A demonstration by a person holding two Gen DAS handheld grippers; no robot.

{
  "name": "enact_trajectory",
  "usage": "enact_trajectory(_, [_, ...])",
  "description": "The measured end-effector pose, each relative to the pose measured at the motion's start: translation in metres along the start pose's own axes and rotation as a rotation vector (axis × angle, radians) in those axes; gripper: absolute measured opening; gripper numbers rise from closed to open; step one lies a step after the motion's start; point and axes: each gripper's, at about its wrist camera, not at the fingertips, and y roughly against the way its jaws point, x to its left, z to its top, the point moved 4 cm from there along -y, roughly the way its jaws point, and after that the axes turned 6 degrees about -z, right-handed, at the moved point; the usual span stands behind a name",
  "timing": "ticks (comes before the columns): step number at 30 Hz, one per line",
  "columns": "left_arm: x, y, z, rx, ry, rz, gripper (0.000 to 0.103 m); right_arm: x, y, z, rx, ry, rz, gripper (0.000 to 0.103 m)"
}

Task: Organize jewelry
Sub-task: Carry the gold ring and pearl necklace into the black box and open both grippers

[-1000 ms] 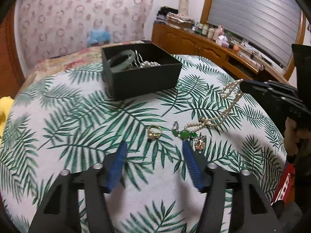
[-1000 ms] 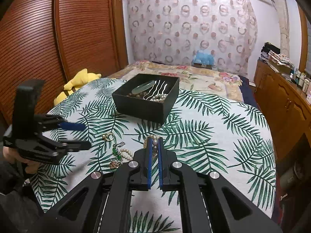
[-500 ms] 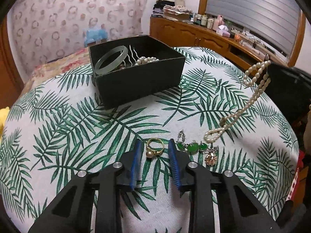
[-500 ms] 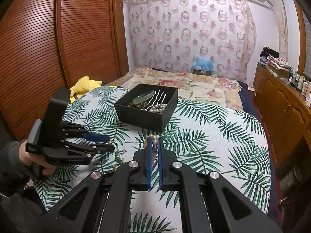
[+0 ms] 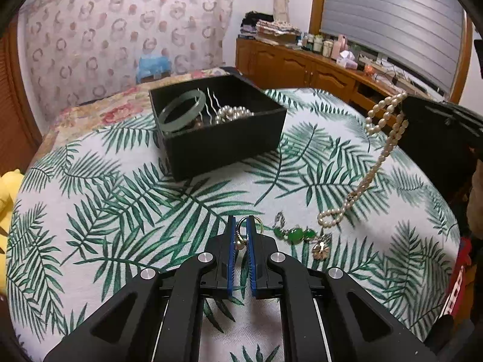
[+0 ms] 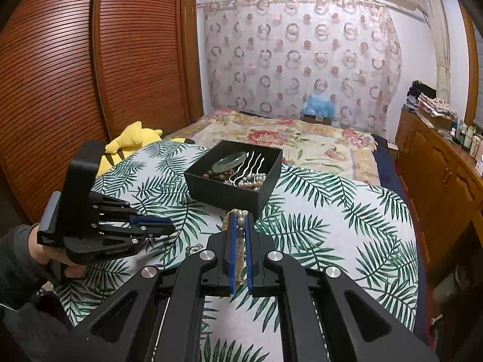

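My left gripper [image 5: 240, 226] is shut on a gold pearl ring [image 5: 241, 235] low over the palm-leaf cloth [image 5: 105, 211]. My right gripper [image 6: 240, 220] is shut on a pearl necklace [image 5: 380, 154], which hangs from it with its lower end on the cloth; the necklace shows between the pads in the right wrist view [image 6: 240, 232]. A black open box [image 5: 217, 126] holds a green bangle [image 5: 181, 111], a hair pin and pearls. A green stone piece [image 5: 294, 235] and a small gold flower piece [image 5: 320, 249] lie right of the ring.
The box also shows in the right wrist view [image 6: 235, 175], beyond the right gripper. A yellow plush toy [image 6: 132, 138] lies at the left table edge. A bed [image 6: 286, 138] and a wooden sideboard [image 6: 437, 163] stand behind.
My left gripper moved forward and closed on the gold ring. My right gripper lifted the pearl necklace higher, so more of it hangs free.
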Motion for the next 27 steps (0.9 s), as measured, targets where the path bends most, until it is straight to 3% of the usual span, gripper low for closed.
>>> enact_trajectory(15, [0.001, 0.043, 0.036, -0.125, -0.015, 0.024, 0.006, 0.003, 0.017, 0.055, -0.095, 0.046, -0.019, 0.006])
enact_trajectory(27, [0.017, 0.047, 0.058, -0.159, -0.006, 0.02, 0.006, 0.003, 0.006, 0.111, -0.148, 0.086, -0.017, 0.006])
